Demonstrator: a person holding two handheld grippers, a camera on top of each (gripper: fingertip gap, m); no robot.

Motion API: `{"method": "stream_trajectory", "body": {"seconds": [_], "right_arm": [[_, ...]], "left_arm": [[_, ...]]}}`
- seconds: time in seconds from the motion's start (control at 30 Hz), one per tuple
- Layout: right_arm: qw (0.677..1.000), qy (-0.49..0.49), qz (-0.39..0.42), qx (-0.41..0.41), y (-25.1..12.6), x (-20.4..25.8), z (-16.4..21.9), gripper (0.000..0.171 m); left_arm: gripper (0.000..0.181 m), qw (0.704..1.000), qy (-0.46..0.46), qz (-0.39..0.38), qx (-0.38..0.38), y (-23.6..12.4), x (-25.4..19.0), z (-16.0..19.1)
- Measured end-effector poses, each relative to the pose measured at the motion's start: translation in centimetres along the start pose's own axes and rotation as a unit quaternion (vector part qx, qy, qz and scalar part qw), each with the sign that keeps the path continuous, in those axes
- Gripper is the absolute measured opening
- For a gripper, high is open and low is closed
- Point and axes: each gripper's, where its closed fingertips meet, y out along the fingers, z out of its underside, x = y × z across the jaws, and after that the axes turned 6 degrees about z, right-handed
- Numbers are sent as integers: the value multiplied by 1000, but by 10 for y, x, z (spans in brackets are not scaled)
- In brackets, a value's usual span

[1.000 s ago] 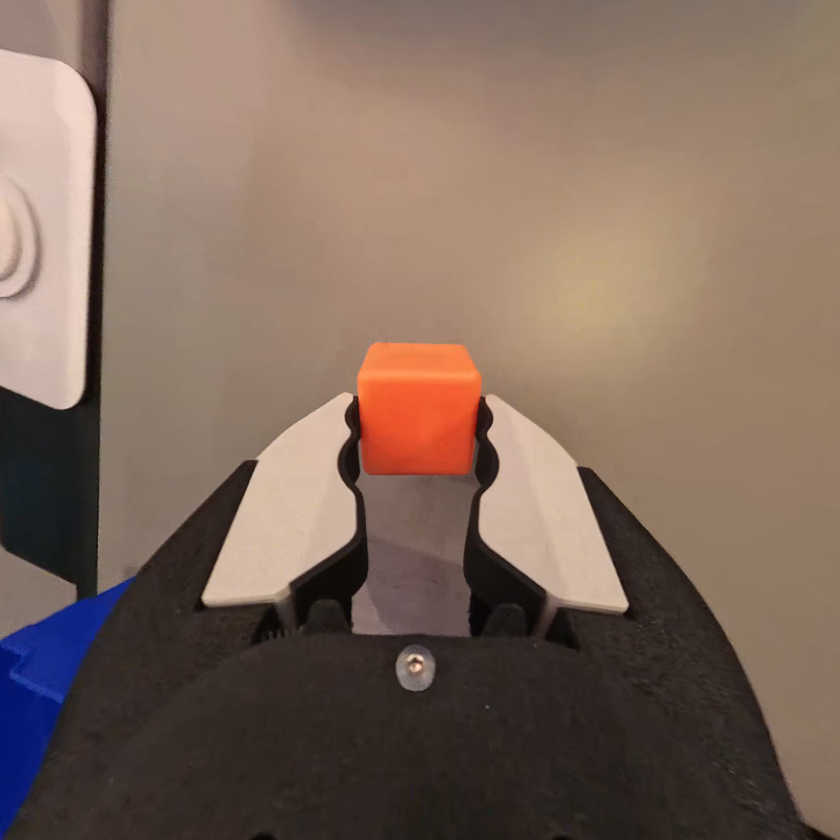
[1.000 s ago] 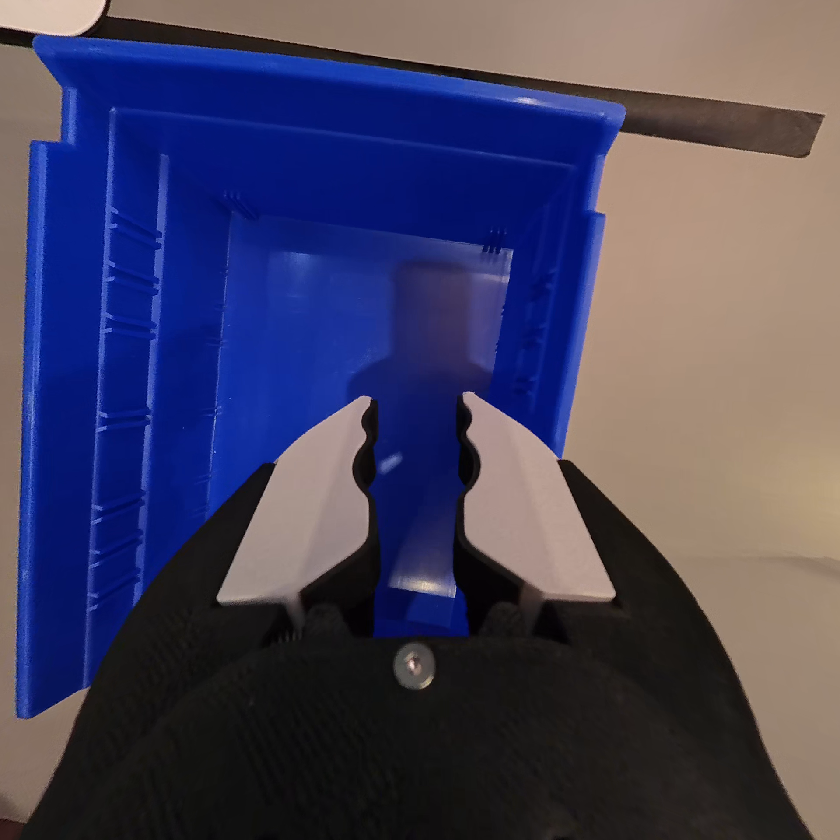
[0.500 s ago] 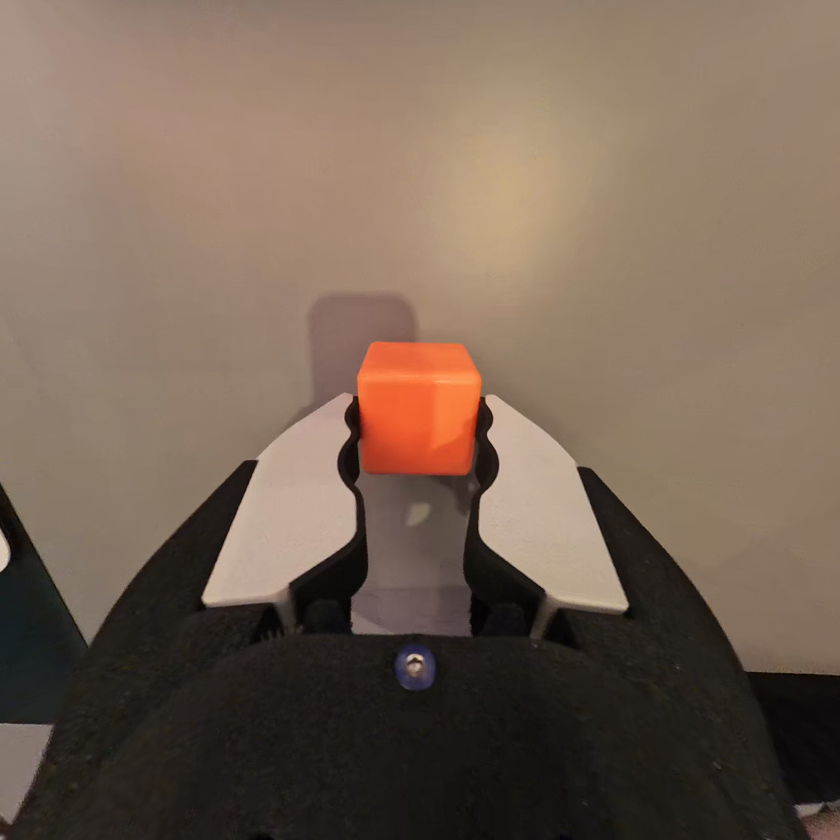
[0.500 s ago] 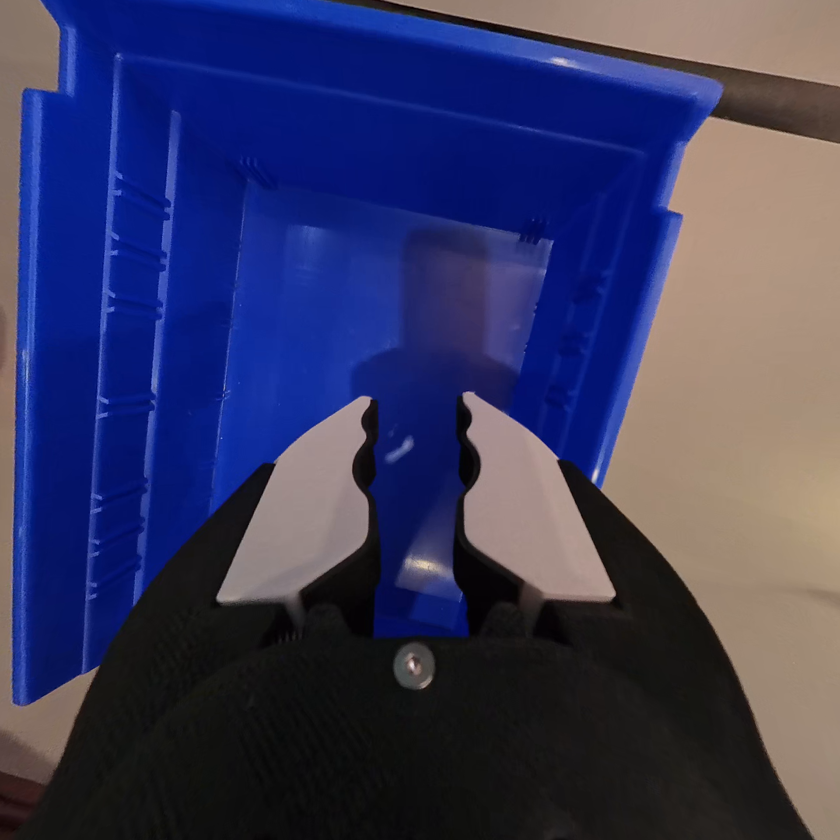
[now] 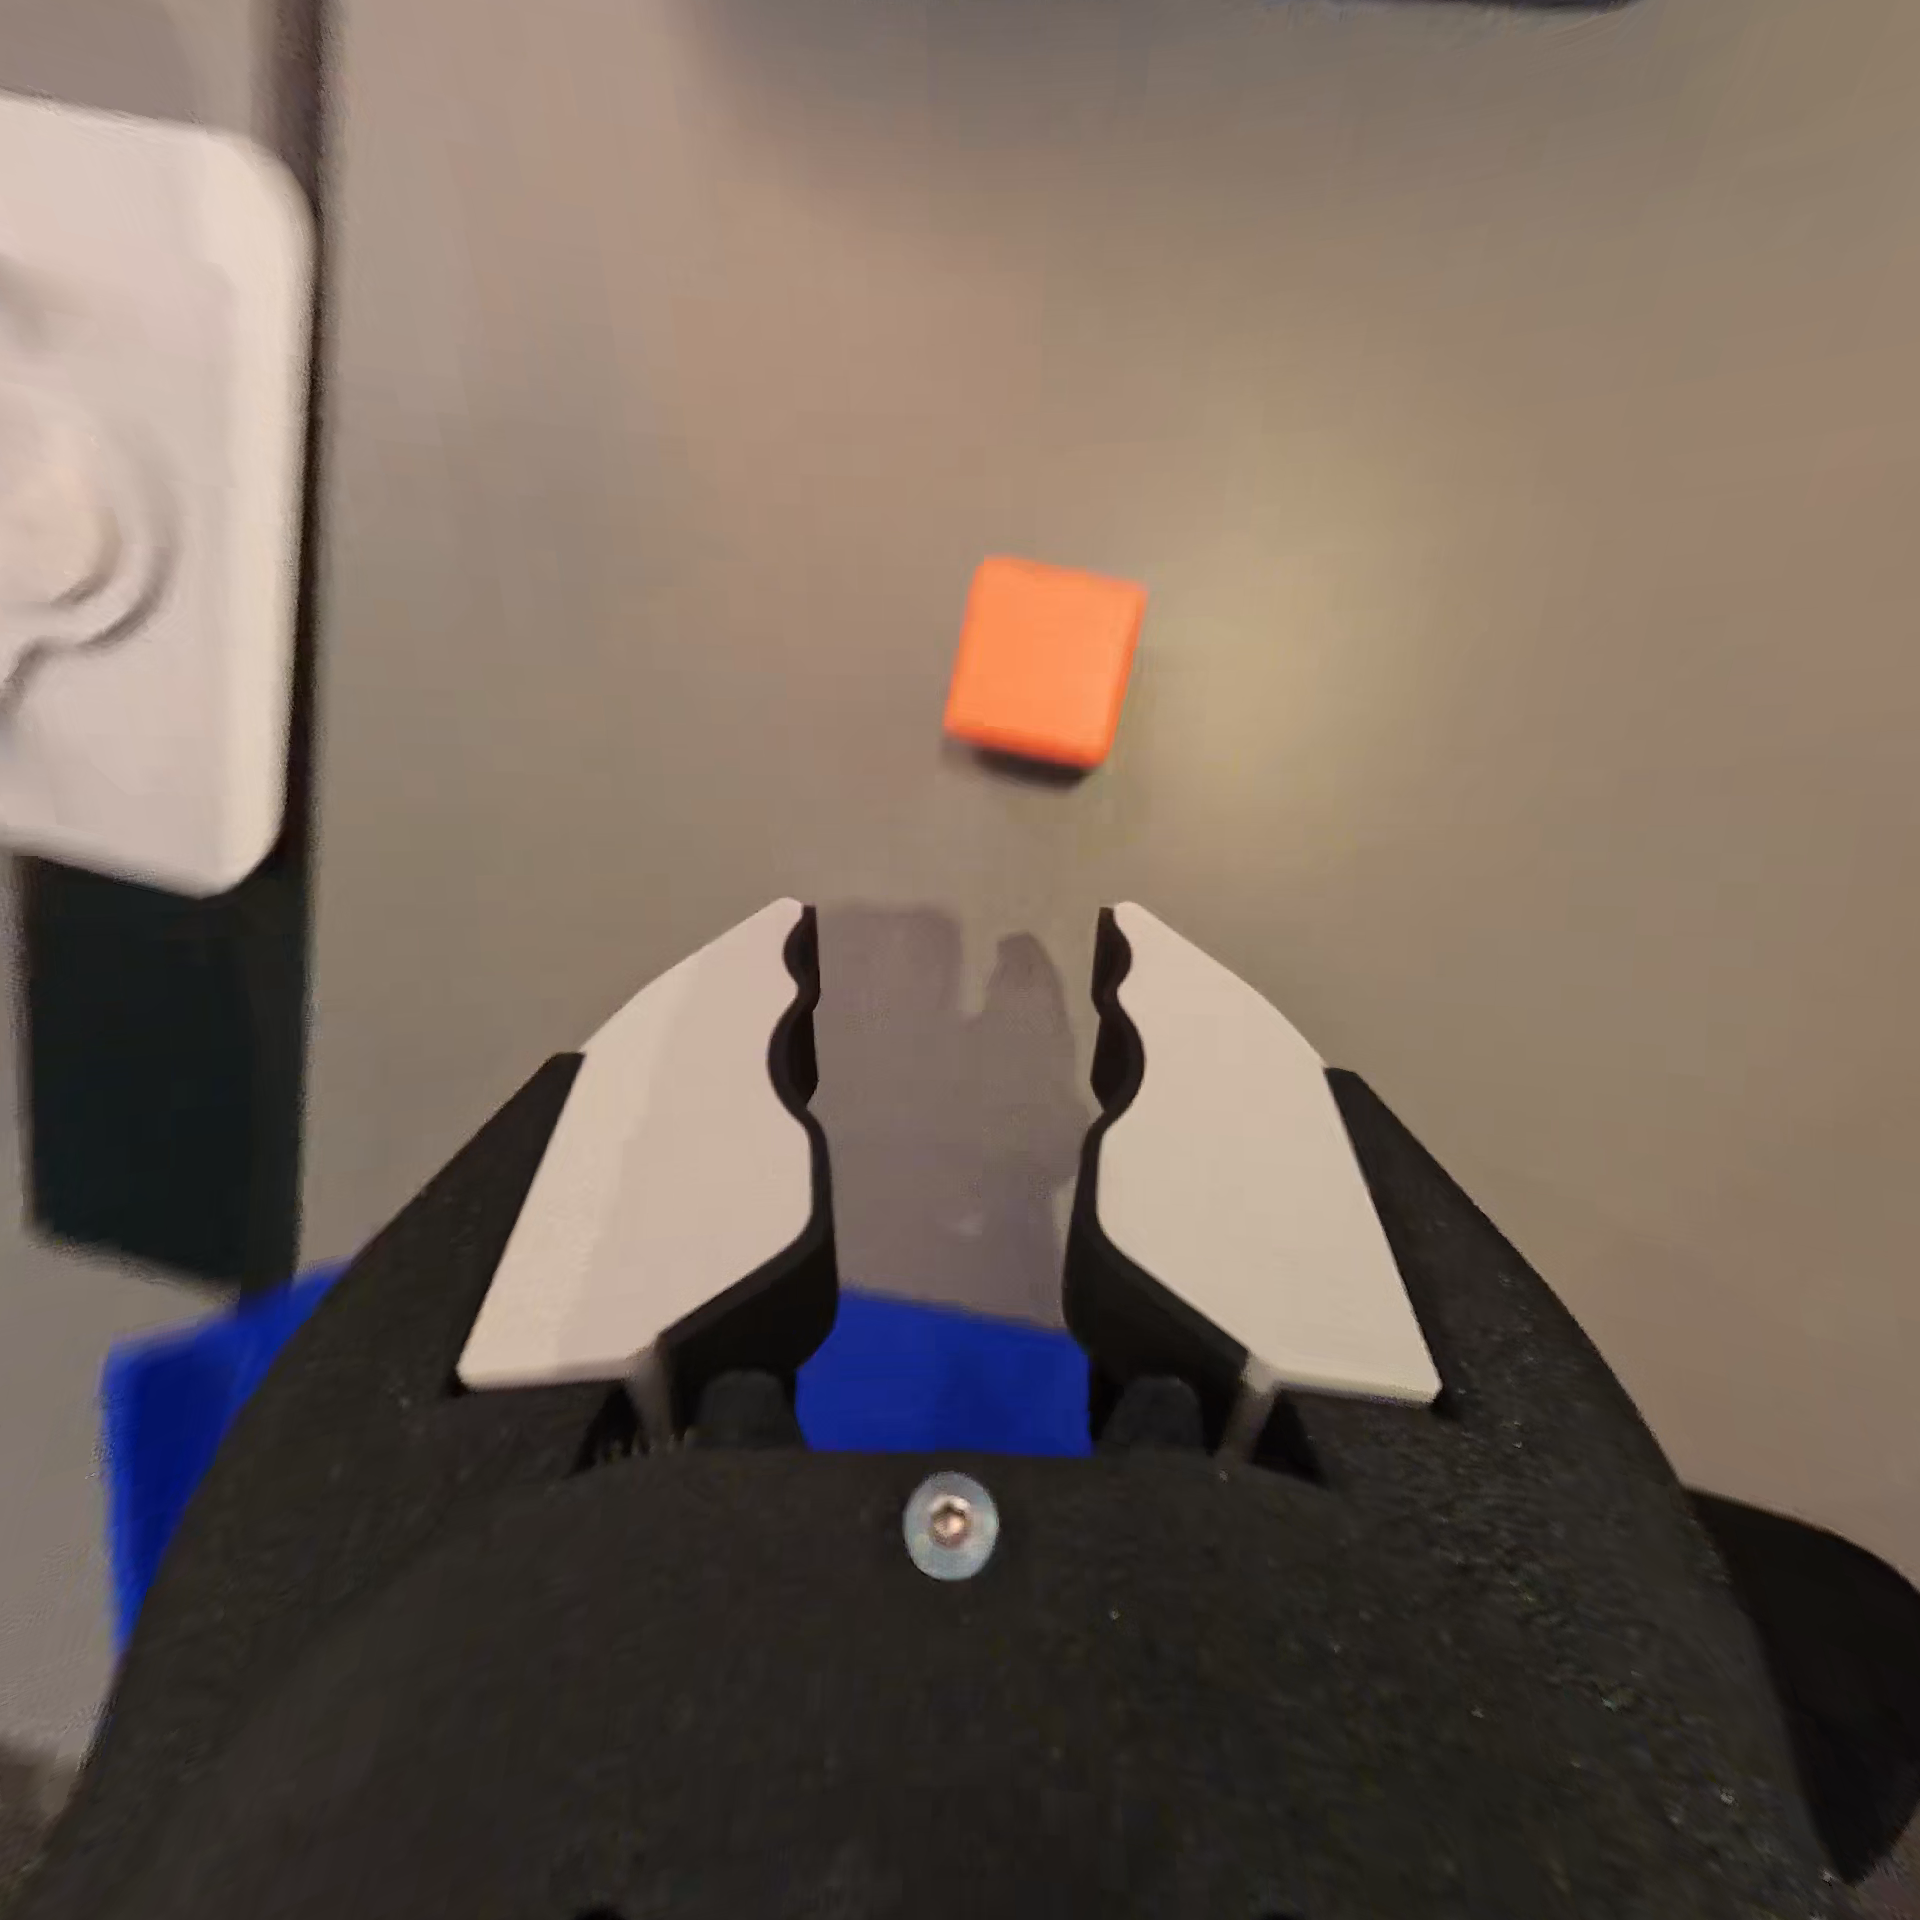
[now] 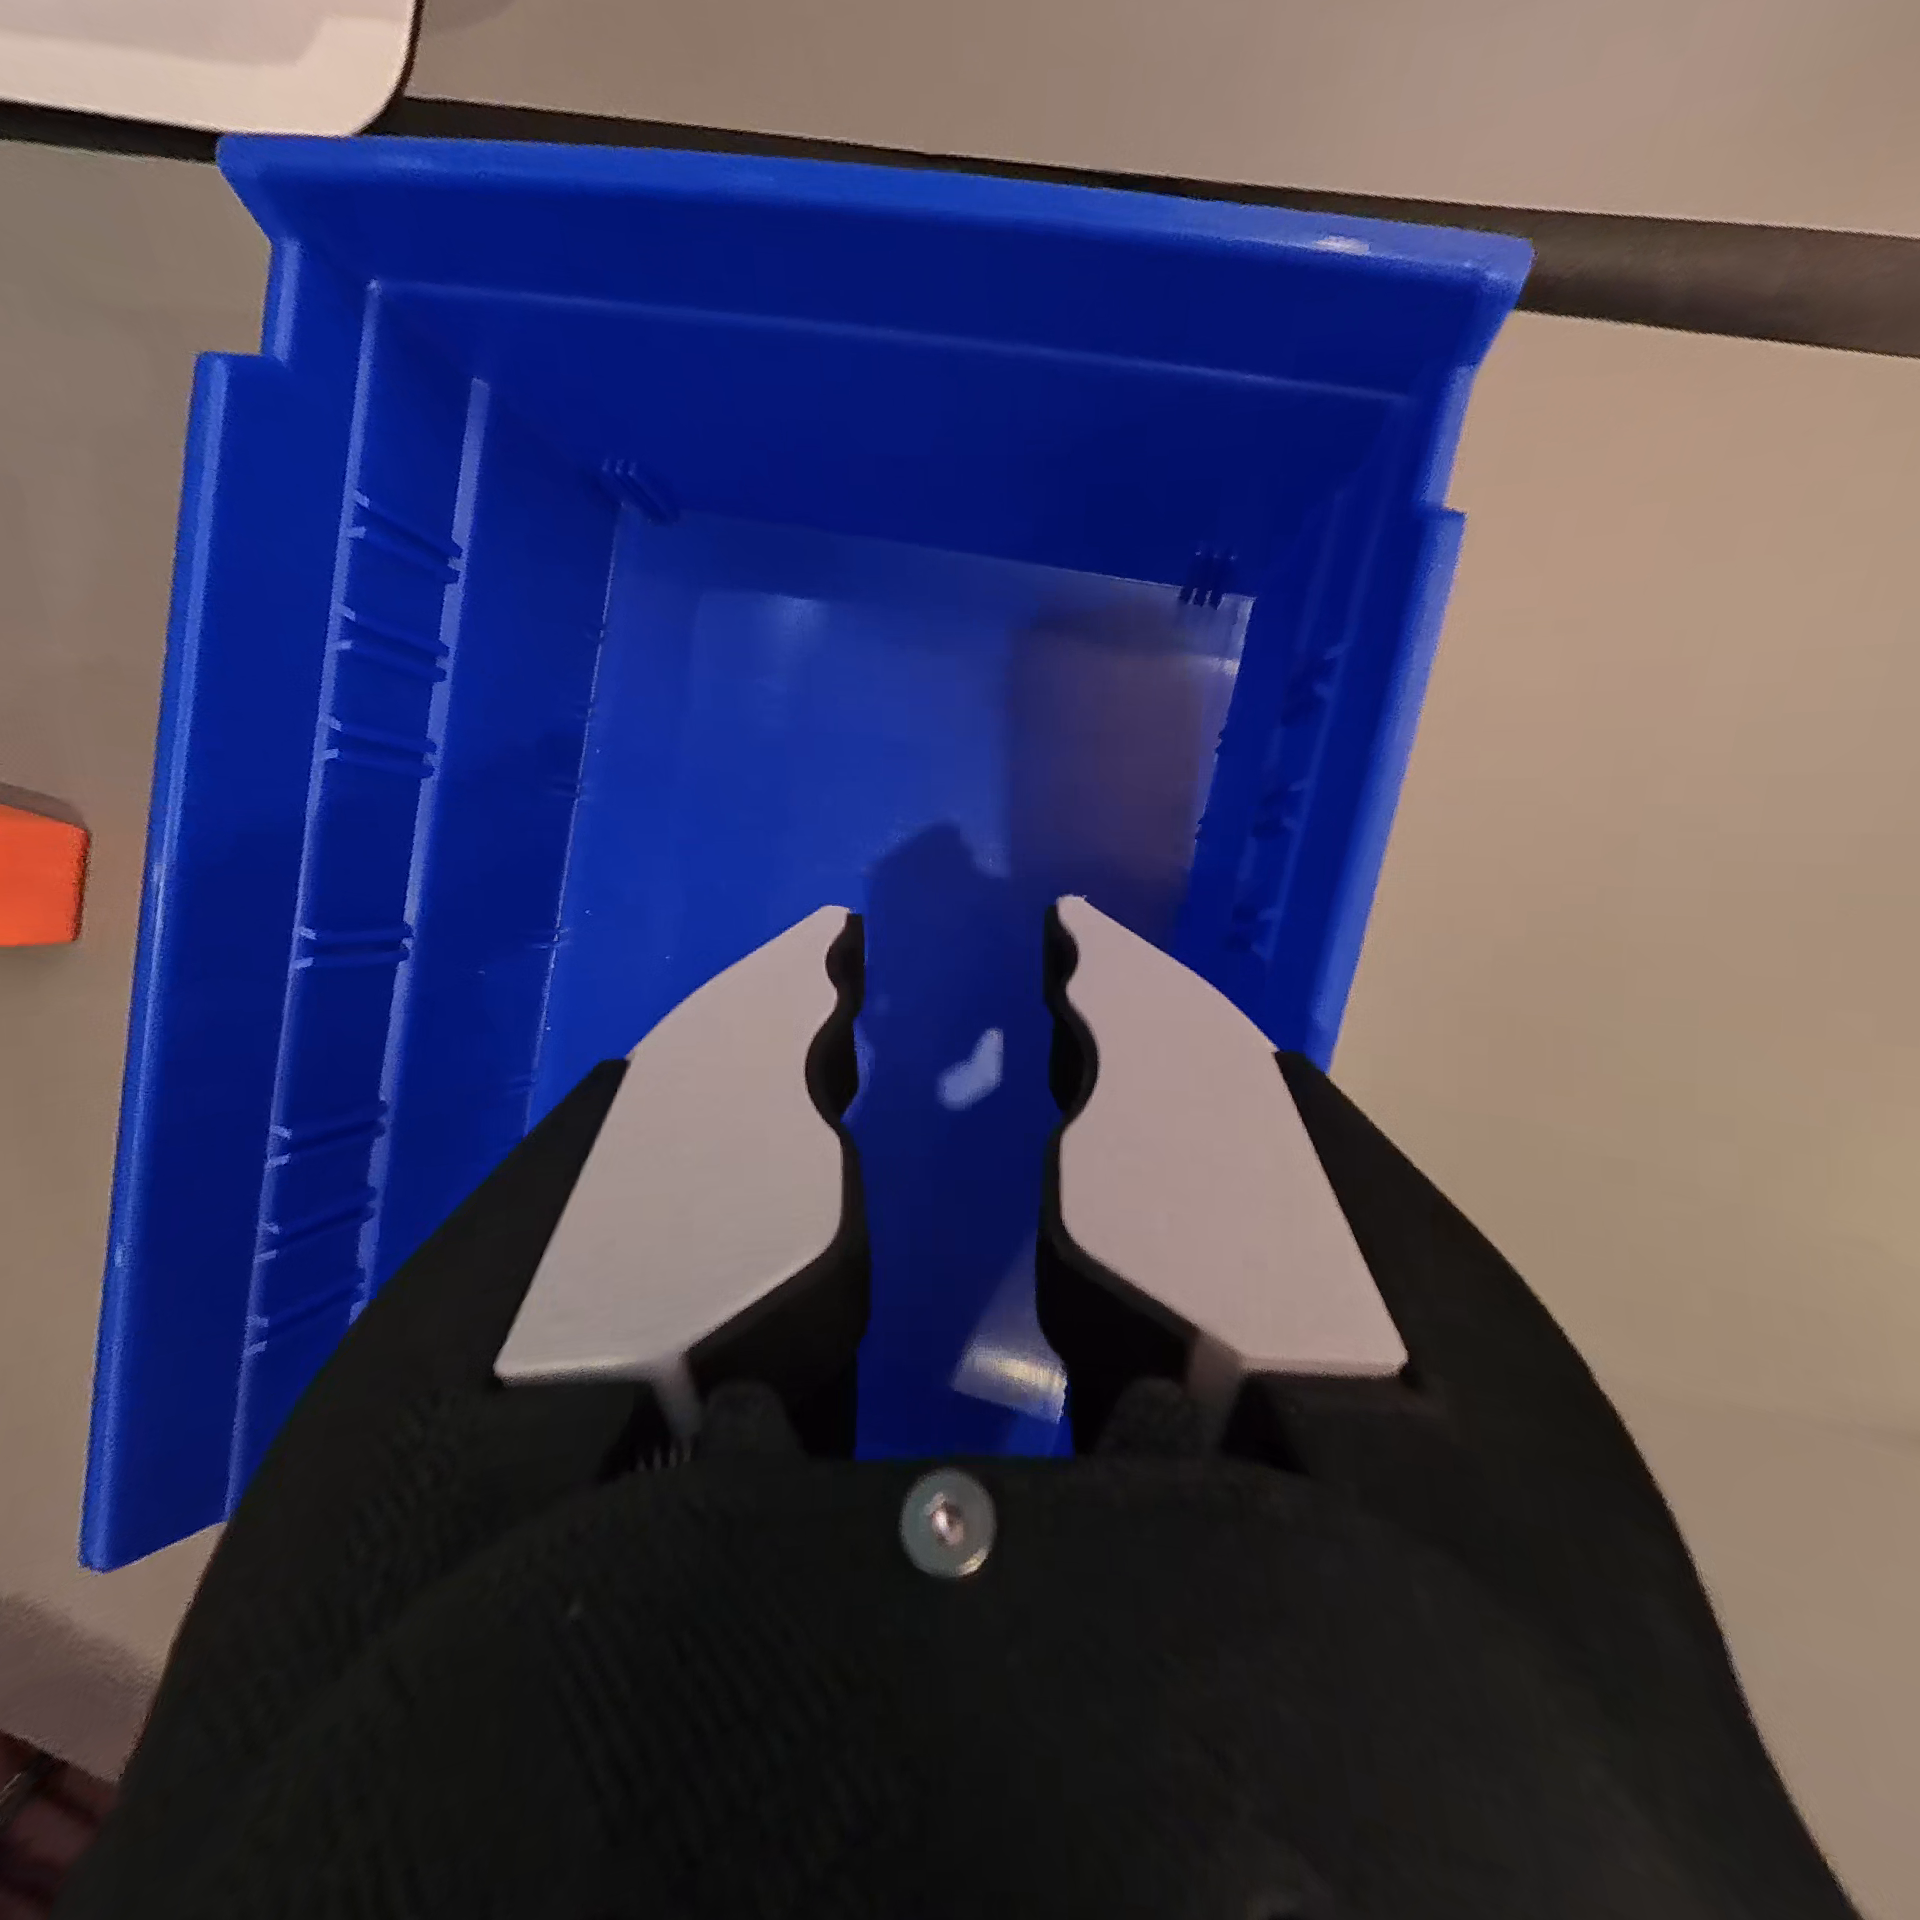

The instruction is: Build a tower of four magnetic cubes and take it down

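Step in hand: the orange cube [image 5: 1044,660] is seen lying alone on the tabletop [image 5: 1455,520]; no tower is visible, so either the first cube of a build or the last of a take-down is judged to be dealt with. Which one cannot be told.
Left claw [image 5: 956,914]: it is held empty above the tabletop, jaws parted about a cube's width, the cube lying free ahead of the tips.
White object [image 5: 135,499]: a rounded, smooth moulded plate is seen at the far left, blurred.
Orange cube: matte plastic, soft rounded edges, squarely seated.
Blue bin [image 6: 831,343]: glossy moulded plastic with ribbed walls; no cubes are seen inside.
Right claw [image 6: 956,914]: it is held empty over the bin, jaws narrowly parted.
Next move: other cubes must be found; none is shown.
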Motion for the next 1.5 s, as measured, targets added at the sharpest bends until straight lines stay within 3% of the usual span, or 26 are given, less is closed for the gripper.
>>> {"method": "stream_trajectory", "body": {"seconds": [0.1,0.2,0.37,0.57,1.1,1.43,1.5], "right_arm": [[1000,4,-9,-7,-2,1,-2,35],[1000,0,-21,-9,-2,5,-5,35],[1000,-6,-25,-4,1,11,-5,35],[999,-14,-31,4,3,16,-3,35],[999,-17,-40,29,8,15,7,35],[998,-17,-43,34,9,14,9,35],[998,-19,-42,35,10,15,9,35]], "left_arm": [[46,995,-69,-73,-2,-61,14,54],[49,975,-161,-143,49,-99,26,133],[55,927,-340,-145,68,-88,13,220],[52,897,-388,-181,113,-64,7,269],[54,858,-436,-174,209,-49,-4,306],[62,865,-440,-151,189,-39,-9,292],[56,871,-423,-153,198,-40,-8,292]]}}
